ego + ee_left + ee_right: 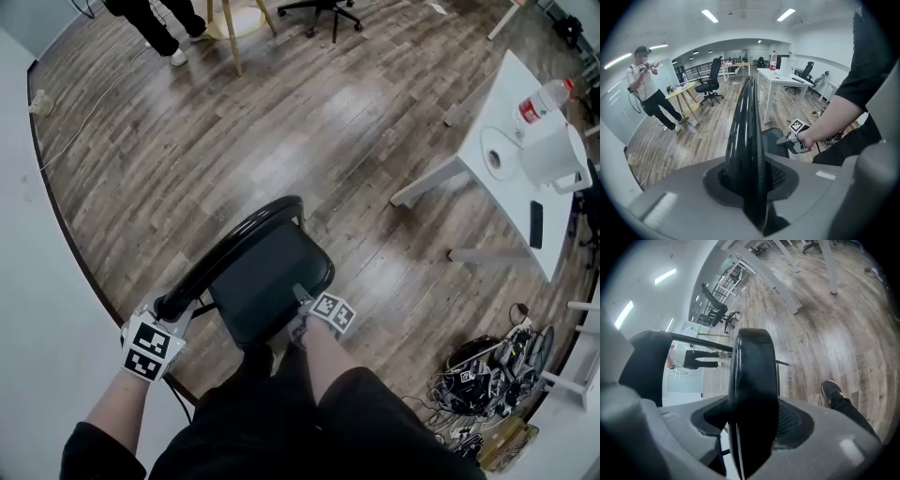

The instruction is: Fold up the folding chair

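Observation:
The black folding chair (267,281) stands on the wood floor right in front of me, its seat tilted. My left gripper (172,306) is shut on the curved black back frame (745,136), which fills the gap between its jaws in the left gripper view (749,187). My right gripper (302,296) is shut on the near edge of the seat (752,376), seen edge-on between the jaws in the right gripper view (751,427). The left gripper view also shows the right gripper (792,140) at the seat (772,143).
A white wall (37,281) runs close on the left. A white table (511,103) with a bottle (542,101) and a white container (548,155) stands at the right, with a heap of cables (492,370) below it. A person (159,23) and an office chair (323,9) are far off.

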`<action>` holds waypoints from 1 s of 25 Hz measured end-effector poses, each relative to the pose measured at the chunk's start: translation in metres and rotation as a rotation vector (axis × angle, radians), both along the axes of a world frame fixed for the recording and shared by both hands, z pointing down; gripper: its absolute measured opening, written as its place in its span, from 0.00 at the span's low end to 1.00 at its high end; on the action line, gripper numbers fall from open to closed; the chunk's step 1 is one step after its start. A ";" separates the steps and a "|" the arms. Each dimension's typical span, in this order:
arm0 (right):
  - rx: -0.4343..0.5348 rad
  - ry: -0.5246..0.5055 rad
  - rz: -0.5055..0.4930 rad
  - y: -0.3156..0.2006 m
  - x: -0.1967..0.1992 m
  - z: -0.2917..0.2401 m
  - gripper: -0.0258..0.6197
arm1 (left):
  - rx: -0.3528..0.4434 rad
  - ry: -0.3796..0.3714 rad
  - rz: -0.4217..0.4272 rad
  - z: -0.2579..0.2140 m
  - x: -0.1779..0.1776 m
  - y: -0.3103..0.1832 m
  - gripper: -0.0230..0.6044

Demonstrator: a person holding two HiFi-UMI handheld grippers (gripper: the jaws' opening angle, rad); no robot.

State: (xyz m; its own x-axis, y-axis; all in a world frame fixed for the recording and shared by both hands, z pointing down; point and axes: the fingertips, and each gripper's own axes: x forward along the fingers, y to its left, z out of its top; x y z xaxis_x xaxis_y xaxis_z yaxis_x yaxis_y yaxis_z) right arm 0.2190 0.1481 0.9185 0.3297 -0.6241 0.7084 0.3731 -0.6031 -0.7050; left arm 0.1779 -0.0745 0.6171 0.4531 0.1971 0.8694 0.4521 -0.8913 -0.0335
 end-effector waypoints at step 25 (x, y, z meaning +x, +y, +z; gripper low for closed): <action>-0.012 0.013 0.027 -0.036 0.033 -0.059 0.39 | -0.032 -0.008 0.060 -0.007 -0.022 0.059 0.15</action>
State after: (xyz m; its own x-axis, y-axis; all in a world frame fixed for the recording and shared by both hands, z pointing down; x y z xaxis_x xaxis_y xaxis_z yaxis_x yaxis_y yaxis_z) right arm 0.2515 0.1126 0.8590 0.3553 -0.6062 0.7116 0.3801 -0.6018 -0.7024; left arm 0.1555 -0.0156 0.6098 0.4327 0.2510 0.8659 0.5047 -0.8633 -0.0019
